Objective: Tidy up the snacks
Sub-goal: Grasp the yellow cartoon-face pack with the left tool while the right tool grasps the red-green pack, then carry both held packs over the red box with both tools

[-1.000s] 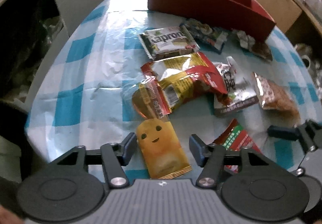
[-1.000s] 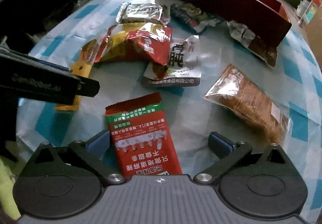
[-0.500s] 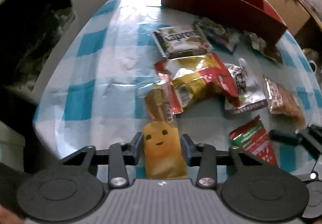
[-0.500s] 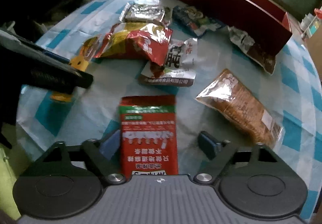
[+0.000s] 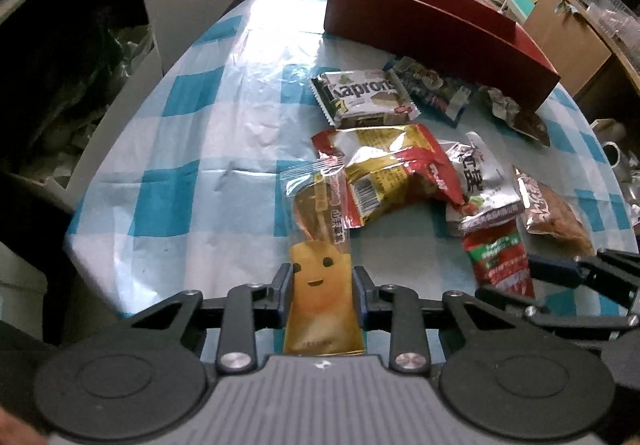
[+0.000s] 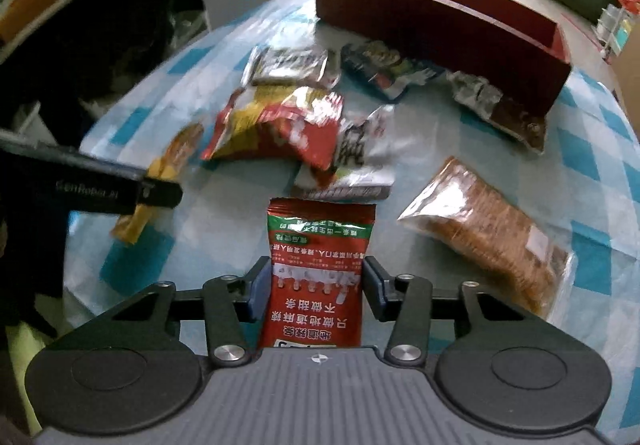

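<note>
Two tools, both just closed on packets. Left tool (image 5: 321, 287) has its pads pressed on both sides of the yellow smiley-face packet (image 5: 320, 285); packet's clear top end, w/ a brown snack inside, points away from the tool. Right tool (image 6: 312, 285) grips the red-and-green sachet (image 6: 320, 269) by its side edges; Chinese print on it reads upside down from the tool's view.

Red tray (image 5: 440, 25), long, sits far ahead of both tools at the desk's back edge; its inside isn't visible, can't tell contents.

Btwn tools and tray, loose on the blue-check cloth (image 5: 180, 149): a red/gold crumpled bag (image 5: 392, 169) just beyond the yellow packet, touching its clear end; a "Kapron.." wafer pack (image 5: 364, 97) further on; a dark blue pack (image 5: 432, 89) beside that, near the tray wall. A silver bag w/ black characters (image 6: 360, 161) lies just past the sachet's top edge. Clear bag of brown biscuits (image 6: 492, 233) is ahead-right of the right tool. A silver-brown wrapper (image 6: 500, 113) lies against the tray.

Left tool's side arm, seen from the right wrist, reads "GenRobot.AI", blurred.
</note>
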Available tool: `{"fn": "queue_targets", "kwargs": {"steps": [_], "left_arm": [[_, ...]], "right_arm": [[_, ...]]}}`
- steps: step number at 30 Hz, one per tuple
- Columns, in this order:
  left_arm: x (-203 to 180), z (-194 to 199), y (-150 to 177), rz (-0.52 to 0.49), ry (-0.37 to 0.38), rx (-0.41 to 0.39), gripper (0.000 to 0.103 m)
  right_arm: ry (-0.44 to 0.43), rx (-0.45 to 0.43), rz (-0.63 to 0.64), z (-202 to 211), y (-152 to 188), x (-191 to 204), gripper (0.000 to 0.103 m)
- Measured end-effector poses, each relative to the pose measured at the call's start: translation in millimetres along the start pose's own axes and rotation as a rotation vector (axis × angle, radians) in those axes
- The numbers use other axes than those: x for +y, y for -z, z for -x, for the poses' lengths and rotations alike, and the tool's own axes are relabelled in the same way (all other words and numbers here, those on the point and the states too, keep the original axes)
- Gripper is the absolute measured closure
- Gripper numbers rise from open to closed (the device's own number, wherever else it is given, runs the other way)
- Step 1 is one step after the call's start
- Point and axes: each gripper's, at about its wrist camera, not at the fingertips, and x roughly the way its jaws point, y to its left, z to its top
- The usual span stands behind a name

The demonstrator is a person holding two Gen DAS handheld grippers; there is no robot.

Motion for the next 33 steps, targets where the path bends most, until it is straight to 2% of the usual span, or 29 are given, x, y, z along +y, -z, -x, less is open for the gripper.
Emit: {"fn": "queue_targets", "kwargs": {"steps": [17,33], "left_arm": [[-16.8,17.4,-11.0,-0.045,0.000,-0.105,0.079],[-45.6,21.4,-44.0,-0.082,0.004,-0.203,0.079]], "right_arm": [[-0.015,-0.089,-0.083,16.3,-17.5,-20.5,0.047],[0.009,-0.194,-0.152,30.3,-45.8,-39.6,0.047]]}}
